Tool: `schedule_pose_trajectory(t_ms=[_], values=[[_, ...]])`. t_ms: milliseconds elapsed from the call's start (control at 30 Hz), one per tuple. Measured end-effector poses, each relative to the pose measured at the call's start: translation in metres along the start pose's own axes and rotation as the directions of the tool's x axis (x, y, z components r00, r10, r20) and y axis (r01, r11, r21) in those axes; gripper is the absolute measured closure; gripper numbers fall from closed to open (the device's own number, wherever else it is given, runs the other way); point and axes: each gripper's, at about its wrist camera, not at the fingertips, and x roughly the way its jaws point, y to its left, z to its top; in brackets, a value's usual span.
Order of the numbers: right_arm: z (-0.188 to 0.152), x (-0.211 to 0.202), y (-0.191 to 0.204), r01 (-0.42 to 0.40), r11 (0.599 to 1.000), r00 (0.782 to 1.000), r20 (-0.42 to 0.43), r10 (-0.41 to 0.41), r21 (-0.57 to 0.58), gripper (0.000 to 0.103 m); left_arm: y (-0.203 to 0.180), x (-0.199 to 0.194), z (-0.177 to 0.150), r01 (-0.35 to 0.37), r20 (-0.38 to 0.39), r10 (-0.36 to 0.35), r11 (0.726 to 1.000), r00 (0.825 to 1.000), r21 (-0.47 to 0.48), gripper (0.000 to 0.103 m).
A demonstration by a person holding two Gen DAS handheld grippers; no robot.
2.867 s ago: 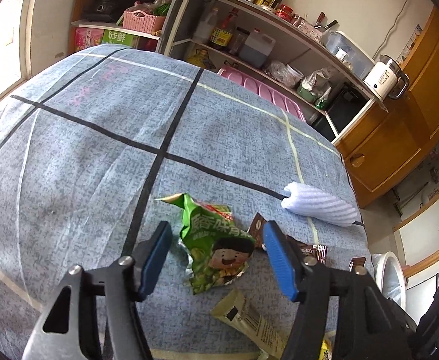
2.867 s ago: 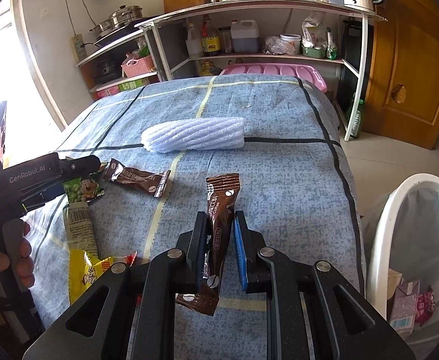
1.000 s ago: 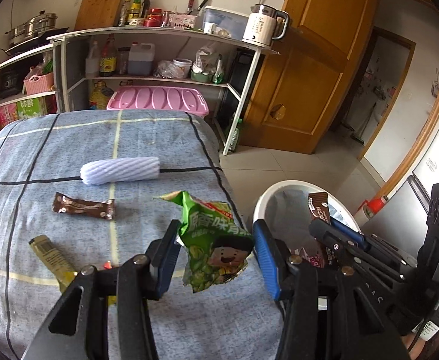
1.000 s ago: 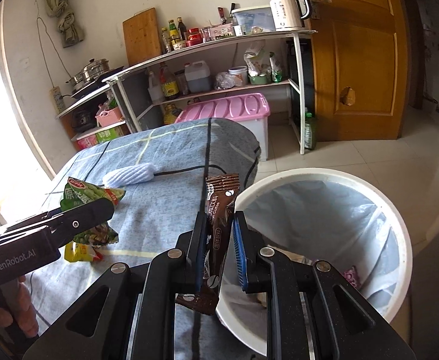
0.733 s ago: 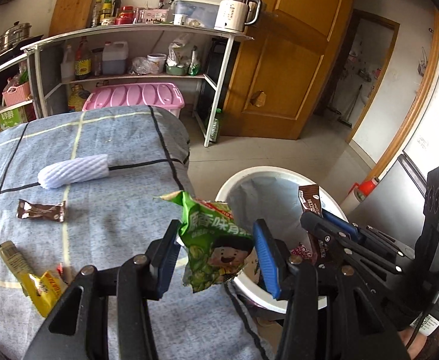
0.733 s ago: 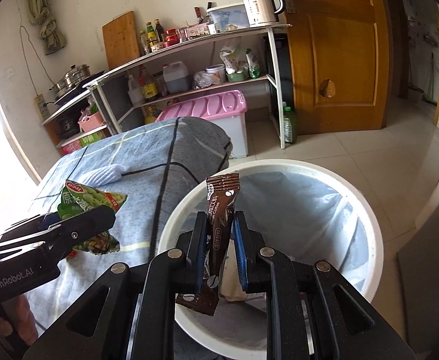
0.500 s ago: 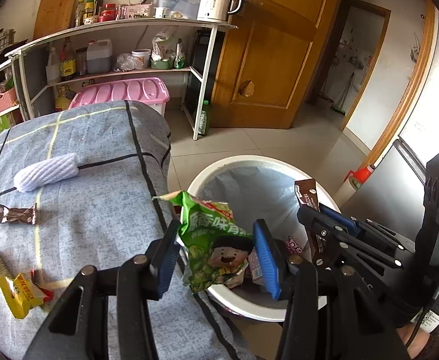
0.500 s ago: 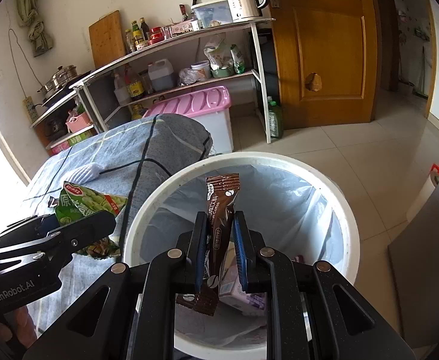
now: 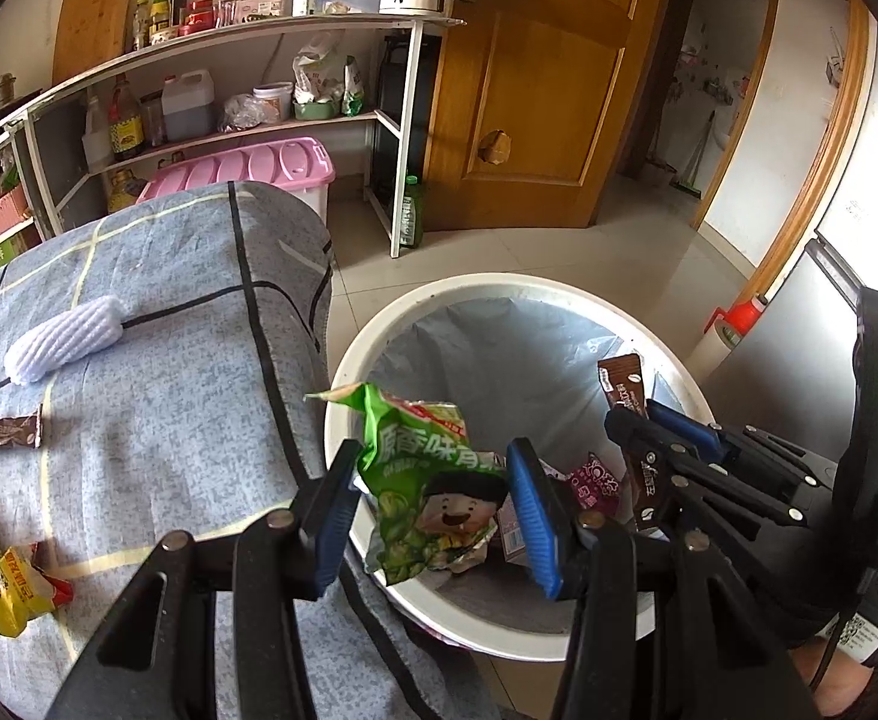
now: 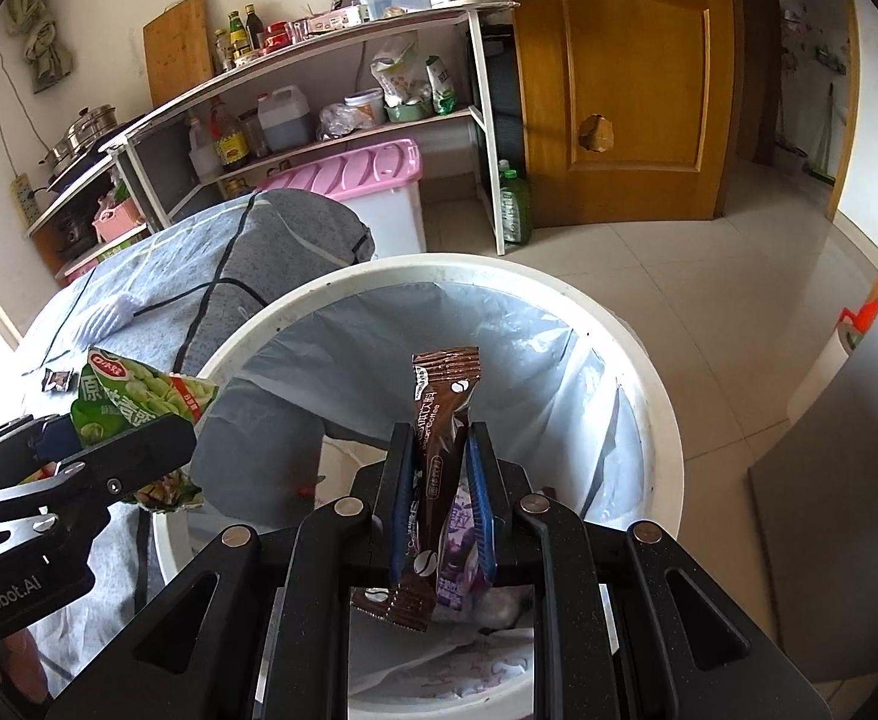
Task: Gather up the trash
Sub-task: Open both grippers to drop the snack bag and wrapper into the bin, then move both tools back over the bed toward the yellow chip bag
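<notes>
My left gripper [image 9: 432, 501] is shut on a green snack bag [image 9: 423, 474] and holds it over the near rim of the white trash bin [image 9: 378, 330]. My right gripper [image 10: 439, 480] is shut on a brown coffee sachet [image 10: 442, 408], held upright above the bin's lined inside [image 10: 637, 372]. The sachet [image 9: 622, 384] and right gripper [image 9: 655, 426] also show in the left wrist view. The green bag [image 10: 132, 402] and left gripper [image 10: 102, 450] show at the left of the right wrist view. The bin holds several wrappers.
The blue-grey cloth-covered table [image 9: 156, 408] lies left of the bin, with a brown wrapper [image 9: 9, 431], a yellow wrapper [image 9: 9, 585] and a white foam sleeve [image 9: 63, 345]. A shelf rack [image 9: 228, 120], a pink box [image 9: 246, 165] and a wooden door [image 9: 535, 84] stand behind.
Both grippers have swung right from the table to over the bin, carrying the green bag and the brown sachet. The bin now fills more of both views.
</notes>
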Motion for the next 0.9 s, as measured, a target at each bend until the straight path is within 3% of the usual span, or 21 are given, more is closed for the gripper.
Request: schedule_pose_trajectory(t_ms=[100,200,367,633,900], values=[[-0.001,0.003,-0.001,0.002,1.000,1.000,-0.016,-0.002,0.008,0.084,0.000,0.001,0.001,0.011,-0.003,-0.011,1.000,1.000,0.000,0.049],[-0.002,0.003,0.001,0.014,1.000,1.000,-0.019,-0.014,-0.001,0.084,0.002,-0.001,0.000,0.016,0.004,-0.016,1.000,1.000,-0.005,0.039],[-0.004,0.001,0.005,0.013,1.000,1.000,-0.023,-0.013,-0.002,0.074,0.007,-0.007,0.000,0.007,0.013,-0.007,1.000,1.000,-0.015,0.032],[-0.002,-0.009,0.025,-0.009,1.000,1.000,-0.003,0.009,-0.018,0.067,0.033,-0.029,-0.007,-0.002,0.046,0.005,0.998,0.999,-0.068,0.030],[-0.004,-0.015,0.062,-0.077,0.995,0.997,0.008,0.078,-0.063,0.059,0.083,-0.056,-0.022,-0.084,0.063,0.094,0.985,0.994,-0.148,0.027]])
